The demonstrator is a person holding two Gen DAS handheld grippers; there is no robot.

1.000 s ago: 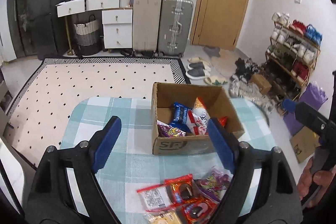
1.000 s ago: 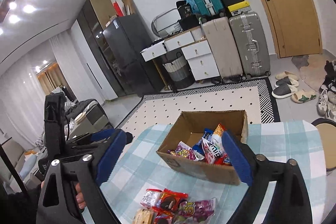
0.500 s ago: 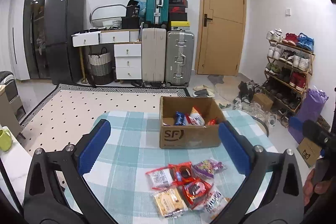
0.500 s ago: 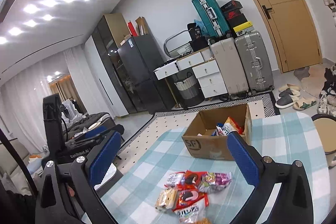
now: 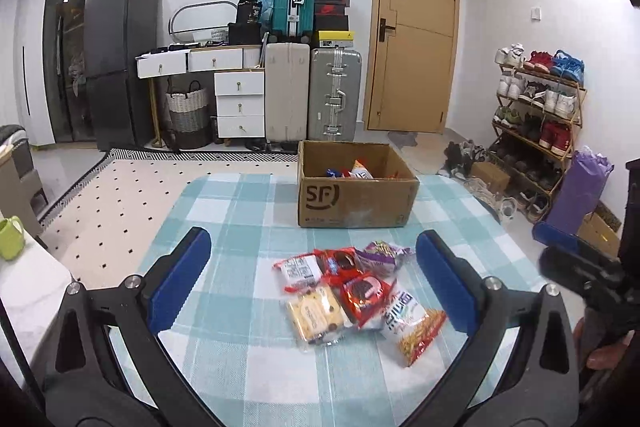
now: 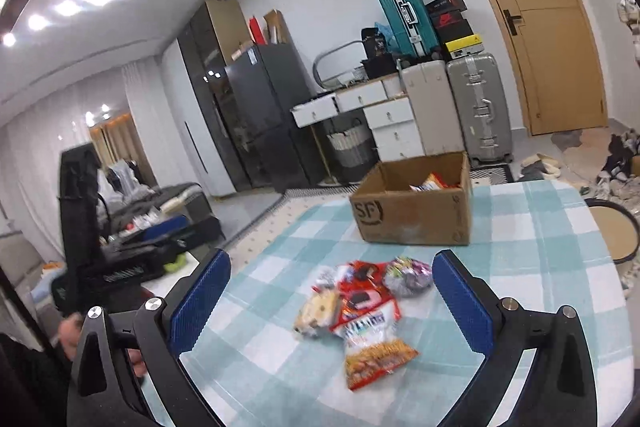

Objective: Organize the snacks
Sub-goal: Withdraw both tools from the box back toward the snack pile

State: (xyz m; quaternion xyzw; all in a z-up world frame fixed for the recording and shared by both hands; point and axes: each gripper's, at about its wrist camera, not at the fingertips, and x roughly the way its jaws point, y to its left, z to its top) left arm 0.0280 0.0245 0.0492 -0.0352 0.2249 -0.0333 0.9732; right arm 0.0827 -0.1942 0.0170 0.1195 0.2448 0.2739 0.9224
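The left tongs (image 5: 313, 269), black-framed with blue pads, are held low over the near edge of the bench (image 5: 240, 211), which is covered by a teal-and-white checked cloth; they are tilted slightly downward and their jaws are spread wide, with nothing gripped. The right tongs (image 6: 331, 283) are held likewise, wide apart and empty, pointed down at the same spot. Part of a hand (image 5: 600, 351) is seen at the right edge of the left view, wrapped around the other tool's handle.

Between each pair of pads, a loose pile of snack packets (image 5: 352, 291) is seen lying flat on the cloth: red-wrapped biscuits, a pale yellow cracker pack, a purple bag and an orange-and-white bag nearest the cameras. Behind the pile, apart from it, a brown open-topped cardboard box (image 5: 356, 201) marked "SF" is set, with several packets already inside.
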